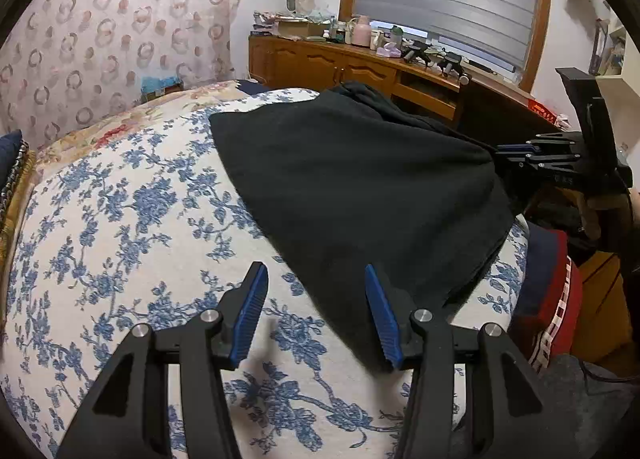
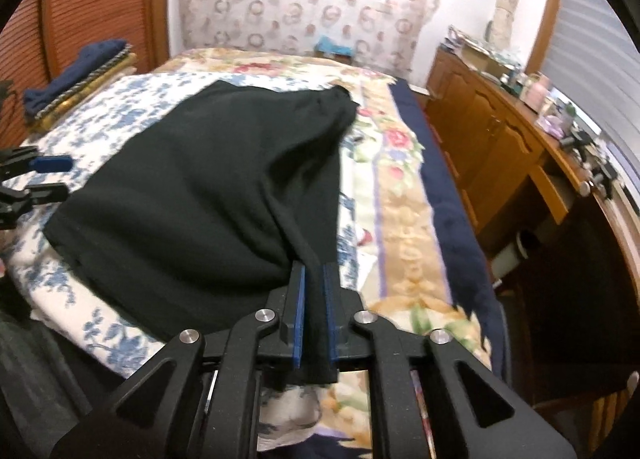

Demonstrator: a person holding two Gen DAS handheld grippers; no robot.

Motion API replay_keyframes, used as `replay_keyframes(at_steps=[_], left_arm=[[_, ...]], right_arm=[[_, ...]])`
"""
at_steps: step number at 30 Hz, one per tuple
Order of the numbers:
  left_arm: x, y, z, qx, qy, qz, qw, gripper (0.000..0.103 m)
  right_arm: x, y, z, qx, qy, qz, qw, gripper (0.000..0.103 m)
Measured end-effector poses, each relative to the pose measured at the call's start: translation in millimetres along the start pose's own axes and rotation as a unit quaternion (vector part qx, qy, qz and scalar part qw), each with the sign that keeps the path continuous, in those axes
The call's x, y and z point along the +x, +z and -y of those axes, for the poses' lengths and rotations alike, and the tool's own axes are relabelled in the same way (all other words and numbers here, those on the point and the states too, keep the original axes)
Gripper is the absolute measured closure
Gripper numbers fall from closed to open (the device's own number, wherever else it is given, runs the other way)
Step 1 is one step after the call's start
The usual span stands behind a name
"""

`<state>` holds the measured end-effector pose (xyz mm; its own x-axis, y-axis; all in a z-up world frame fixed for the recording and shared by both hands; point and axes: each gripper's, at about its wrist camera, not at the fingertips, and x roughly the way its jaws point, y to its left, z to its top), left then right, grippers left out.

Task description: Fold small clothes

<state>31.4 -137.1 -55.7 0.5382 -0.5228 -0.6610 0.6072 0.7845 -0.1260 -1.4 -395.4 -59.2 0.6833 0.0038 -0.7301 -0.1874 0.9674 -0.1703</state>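
A black garment (image 1: 360,187) lies spread on the blue-flowered bedspread (image 1: 120,219). My left gripper (image 1: 316,279) is open, its blue pads just above the garment's near left edge, holding nothing. My right gripper (image 2: 314,279) is shut on the garment's (image 2: 200,195) near right corner, with a strip of black cloth pinched between its pads. The right gripper also shows in the left wrist view (image 1: 520,151) at the garment's right corner, lifting it slightly. The left gripper shows in the right wrist view (image 2: 48,175) at the garment's left edge.
A stack of folded cloths (image 2: 80,75) sits at the bed's far left. A wooden dresser (image 1: 360,63) with clutter runs along the window wall. A red and navy item (image 1: 548,295) hangs off the bed's right edge. A floral blanket (image 2: 400,199) covers the bed's right side.
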Motion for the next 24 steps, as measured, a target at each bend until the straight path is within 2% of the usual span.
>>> replay_keyframes(at_steps=[3,5,8,13,17,24], left_arm=[[0.6,-1.1,2.8,-0.002,-0.014,-0.004,0.9999,0.053],[2.8,-2.8,5.3,-0.006,-0.022,-0.01,0.9997,0.053],[7.3,-5.3,9.0,-0.006,-0.02,-0.018,0.9996,0.053],[10.5,-8.2,9.9,-0.011,-0.03,-0.028,0.9991,0.053],[10.8,-12.6,11.1,-0.017,-0.056,-0.034,0.9977,0.053],[12.1,-15.5,12.6,-0.02,-0.064,-0.041,0.9969,0.057]], right_arm=[[-2.0,0.1,1.2,0.009,0.002,0.009,1.0,0.084],[-0.8,0.4,1.8,0.013,0.002,0.013,1.0,0.072],[3.0,-1.0,5.2,0.027,0.014,0.017,0.999,0.06],[5.9,-5.5,5.9,0.038,0.016,0.026,0.999,0.06],[-2.1,-1.7,0.4,0.028,0.013,0.041,0.999,0.06],[-1.2,4.4,-6.6,0.015,0.026,0.06,0.998,0.059]])
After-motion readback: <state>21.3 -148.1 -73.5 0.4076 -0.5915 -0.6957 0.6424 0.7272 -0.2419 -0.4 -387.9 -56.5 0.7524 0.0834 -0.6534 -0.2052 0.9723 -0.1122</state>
